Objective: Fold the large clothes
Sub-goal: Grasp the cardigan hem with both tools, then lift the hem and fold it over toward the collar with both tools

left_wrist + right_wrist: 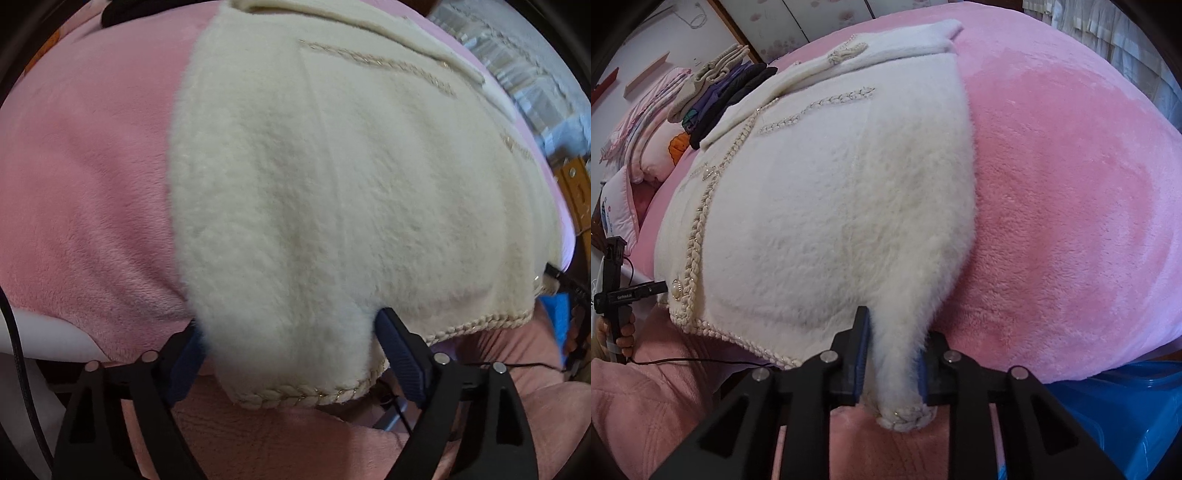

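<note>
A cream fluffy jacket (325, 192) with braided trim lies spread on the pink blanket (85, 192) of a bed. My left gripper (291, 354) stands at the jacket's near hem, its wide-apart fingers either side of a hanging corner of the hem. In the right wrist view the same jacket (827, 206) lies on the pink blanket (1071, 206). My right gripper (895, 354) is shut on the jacket's other bottom corner, the fabric bunched between its blue pads (862, 354). The left gripper (618, 291) shows at the far left edge, held by a hand.
A stack of folded clothes (720, 85) sits at the far end of the bed, with pink pillows (646, 129) beside it. A blue plastic bin (1108, 406) stands below the bed edge at right. Pink-clad legs (295, 435) lie under the grippers.
</note>
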### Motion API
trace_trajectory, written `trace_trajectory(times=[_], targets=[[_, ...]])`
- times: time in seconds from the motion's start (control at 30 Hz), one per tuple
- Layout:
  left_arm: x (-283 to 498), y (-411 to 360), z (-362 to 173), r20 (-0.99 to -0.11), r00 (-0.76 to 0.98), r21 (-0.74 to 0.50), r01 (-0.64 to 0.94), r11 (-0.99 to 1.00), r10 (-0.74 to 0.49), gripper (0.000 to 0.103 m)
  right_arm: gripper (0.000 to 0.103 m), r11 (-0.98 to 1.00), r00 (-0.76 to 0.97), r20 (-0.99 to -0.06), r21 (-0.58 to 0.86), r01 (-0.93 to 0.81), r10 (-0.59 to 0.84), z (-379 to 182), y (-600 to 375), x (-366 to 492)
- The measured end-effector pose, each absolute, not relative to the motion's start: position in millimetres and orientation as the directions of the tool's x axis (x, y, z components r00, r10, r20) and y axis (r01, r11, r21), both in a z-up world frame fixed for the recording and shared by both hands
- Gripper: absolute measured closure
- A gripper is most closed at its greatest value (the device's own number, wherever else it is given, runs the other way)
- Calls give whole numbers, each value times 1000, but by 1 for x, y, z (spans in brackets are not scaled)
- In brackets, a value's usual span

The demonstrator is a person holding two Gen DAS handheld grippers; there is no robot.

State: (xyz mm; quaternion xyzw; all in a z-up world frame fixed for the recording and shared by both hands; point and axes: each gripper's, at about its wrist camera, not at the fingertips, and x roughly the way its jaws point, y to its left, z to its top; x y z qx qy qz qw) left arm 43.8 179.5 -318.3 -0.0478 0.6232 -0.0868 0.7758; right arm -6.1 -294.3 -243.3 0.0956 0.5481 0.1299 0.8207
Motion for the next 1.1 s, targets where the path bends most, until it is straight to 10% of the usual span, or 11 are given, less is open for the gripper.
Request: trace_trajectory(times=[0.17,0.33,0.6,1.1], targets=[[47,168,-314,-962,224,-145,70,987,-157,28,85,945,373,-869,311,-100,325,-243,-296,-8],[43,165,-297,-955,219,-191,67,979,-202,78,91,949,386,-867,285,-133,315,-234,-291,-12],[40,189,-253,-895,269,-382,-53,923,-355,83,93,910,446,-794,379,-168,413,-189,-309,-22],[111,219,-126,-619,606,-707,-153,691,-499,83,96,663,708,-363,722,-198,606,-63,-339,62]])
